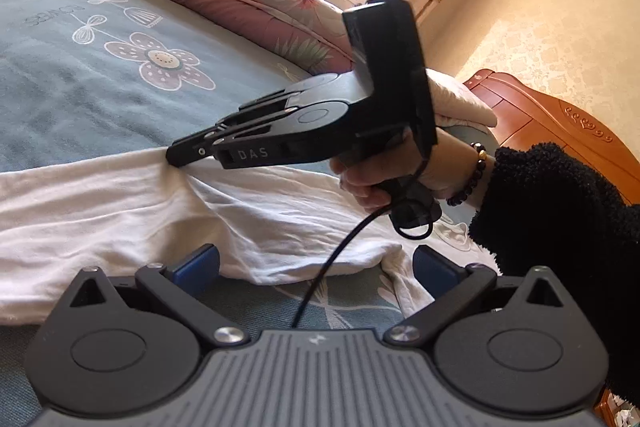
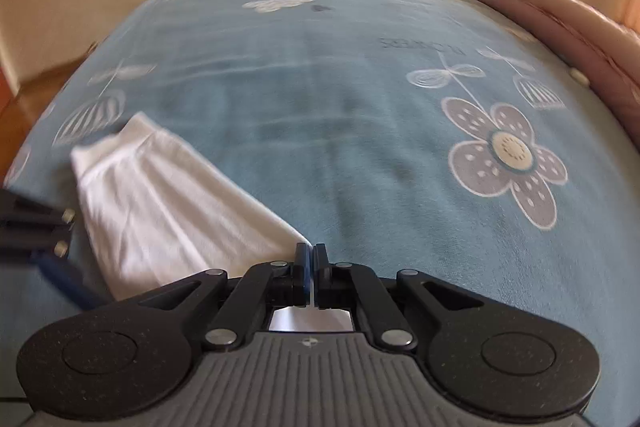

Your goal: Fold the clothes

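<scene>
- Left gripper (image 1: 316, 263): black linkage arms, silver round screws at the pivots, blue pads on both fingers (image 1: 198, 261), and a grey ribbed body with a small cross-shaped mark.
- Right gripper (image 1: 176, 157), from the left wrist view: matte black, pistol-shaped, white letters "DAS" on the side, a flat black block on top.
- A black cable (image 1: 332, 263) loops off its handle.
- Hand (image 1: 368, 179) on that handle: beaded bracelet (image 1: 474, 169), dark beads with one gold.
- Sleeve (image 1: 560, 227): fuzzy black fleece.
- Right wrist view: same grey ribbing and silver screws on the right gripper (image 2: 311, 259).
</scene>
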The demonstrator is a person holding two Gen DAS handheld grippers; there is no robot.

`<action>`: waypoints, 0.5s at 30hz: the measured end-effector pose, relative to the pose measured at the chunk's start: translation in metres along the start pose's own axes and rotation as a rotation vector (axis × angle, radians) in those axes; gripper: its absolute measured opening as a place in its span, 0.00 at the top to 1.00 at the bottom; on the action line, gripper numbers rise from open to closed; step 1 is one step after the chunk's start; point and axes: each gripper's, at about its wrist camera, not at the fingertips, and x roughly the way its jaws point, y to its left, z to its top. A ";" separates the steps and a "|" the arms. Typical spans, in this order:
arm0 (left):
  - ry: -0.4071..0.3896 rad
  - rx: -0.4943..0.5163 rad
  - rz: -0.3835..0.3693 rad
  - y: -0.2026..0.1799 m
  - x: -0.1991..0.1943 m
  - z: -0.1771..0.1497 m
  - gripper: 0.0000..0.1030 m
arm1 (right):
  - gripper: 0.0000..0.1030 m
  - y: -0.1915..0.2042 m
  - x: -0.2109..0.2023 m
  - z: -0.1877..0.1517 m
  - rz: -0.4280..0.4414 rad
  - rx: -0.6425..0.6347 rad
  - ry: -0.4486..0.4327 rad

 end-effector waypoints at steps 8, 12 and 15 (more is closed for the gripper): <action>0.003 -0.008 -0.008 0.001 0.001 0.000 0.01 | 0.69 -0.012 -0.046 -0.021 -0.141 0.058 -0.022; 0.007 -0.007 -0.019 -0.001 0.004 -0.001 0.01 | 0.47 -0.035 -0.088 -0.054 -0.278 0.190 -0.013; 0.010 -0.006 -0.028 -0.003 0.006 -0.001 0.01 | 0.42 -0.054 -0.117 -0.090 -0.360 0.351 -0.001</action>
